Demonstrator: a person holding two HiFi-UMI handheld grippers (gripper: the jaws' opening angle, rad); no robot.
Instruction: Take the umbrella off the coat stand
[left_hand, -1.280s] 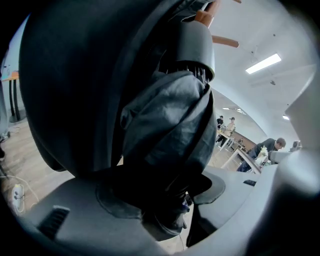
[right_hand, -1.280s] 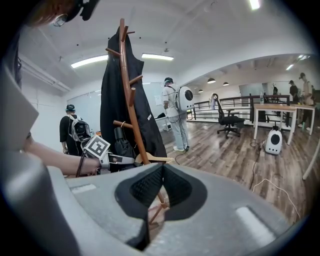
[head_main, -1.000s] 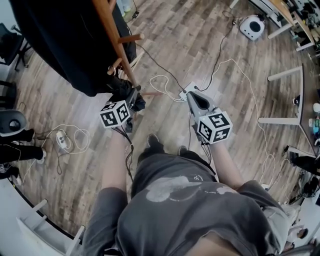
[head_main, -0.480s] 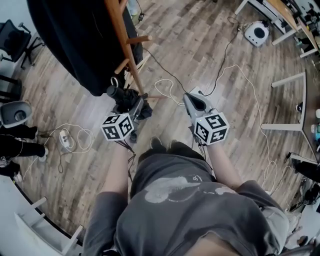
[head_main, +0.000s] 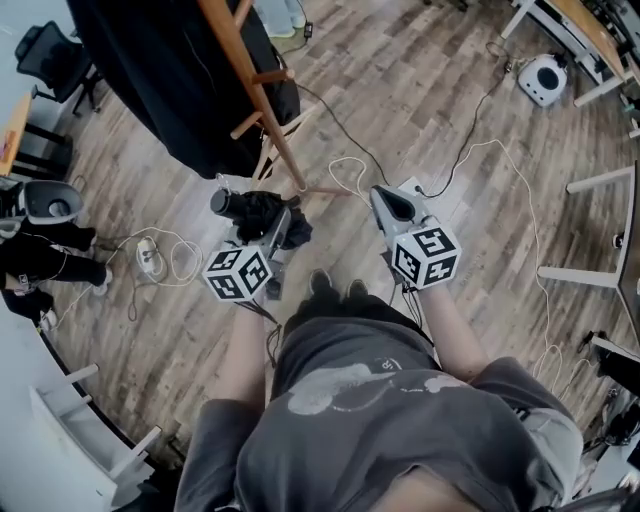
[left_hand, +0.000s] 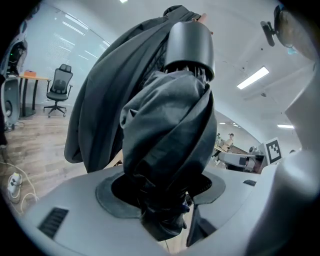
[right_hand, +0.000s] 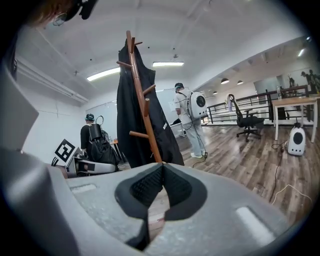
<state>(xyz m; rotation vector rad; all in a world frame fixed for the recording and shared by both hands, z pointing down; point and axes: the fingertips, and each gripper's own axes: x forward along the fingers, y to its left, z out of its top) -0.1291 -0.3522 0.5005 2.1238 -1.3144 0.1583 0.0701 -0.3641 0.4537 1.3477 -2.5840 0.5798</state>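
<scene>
The folded black umbrella (head_main: 256, 209) is clamped in my left gripper (head_main: 277, 228), a little in front of the wooden coat stand (head_main: 262, 110) and clear of its pegs. In the left gripper view the umbrella's bunched fabric (left_hand: 167, 140) fills the space between the jaws of the left gripper (left_hand: 167, 202), and its grey end cap (left_hand: 189, 47) points up and away. A black coat (head_main: 170, 80) still hangs on the stand. My right gripper (head_main: 386, 200) is shut and empty, to the right of the stand's base. The right gripper view shows the stand (right_hand: 140, 100) straight ahead of the right gripper (right_hand: 161, 172).
White cables (head_main: 345, 175) and a power strip (head_main: 150, 258) lie on the wood floor near the stand's base. A person with a white backpack (right_hand: 191, 117) stands behind the stand. An office chair (right_hand: 245, 120), desk legs (head_main: 590, 270) and a small white device (head_main: 545, 78) are off to the right.
My left gripper has drawn back from the stand with the umbrella in it. The umbrella now hangs free of the pegs. The right gripper has hardly moved.
</scene>
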